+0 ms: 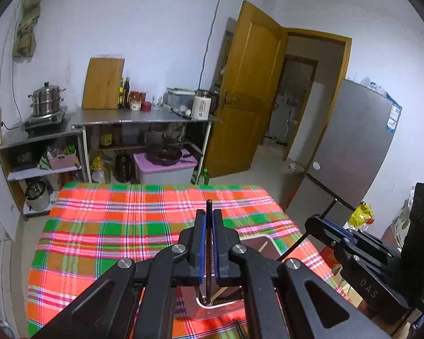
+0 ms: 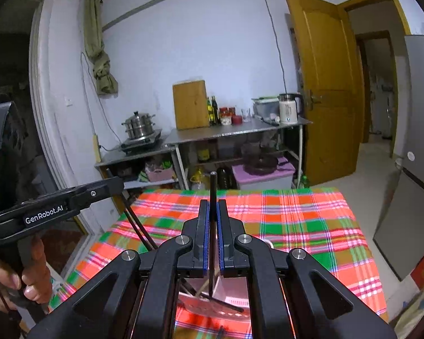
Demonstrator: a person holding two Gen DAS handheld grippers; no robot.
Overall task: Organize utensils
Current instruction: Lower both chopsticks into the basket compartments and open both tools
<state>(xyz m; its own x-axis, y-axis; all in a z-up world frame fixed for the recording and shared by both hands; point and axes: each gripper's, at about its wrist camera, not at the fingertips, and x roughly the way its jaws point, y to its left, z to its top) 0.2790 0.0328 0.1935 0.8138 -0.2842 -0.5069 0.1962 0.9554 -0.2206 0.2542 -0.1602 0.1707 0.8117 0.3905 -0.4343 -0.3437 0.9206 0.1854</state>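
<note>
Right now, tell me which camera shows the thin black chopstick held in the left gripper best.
The right wrist view: the left gripper appears side-on, its thin black chopstick slanting down to the plaid cloth. The left wrist view shows only a foreshortened stick between the blue pads.

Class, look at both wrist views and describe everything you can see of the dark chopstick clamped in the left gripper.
The chopstick is a thin, dark, straight stick, material unclear. It stands nearly upright between the blue pads of the left gripper, which is shut on it. Its blunt upper end pokes just above the fingertips; its lower end reaches down toward a metal container on the plaid tablecloth. Whether the tip touches the container cannot be told.
</note>
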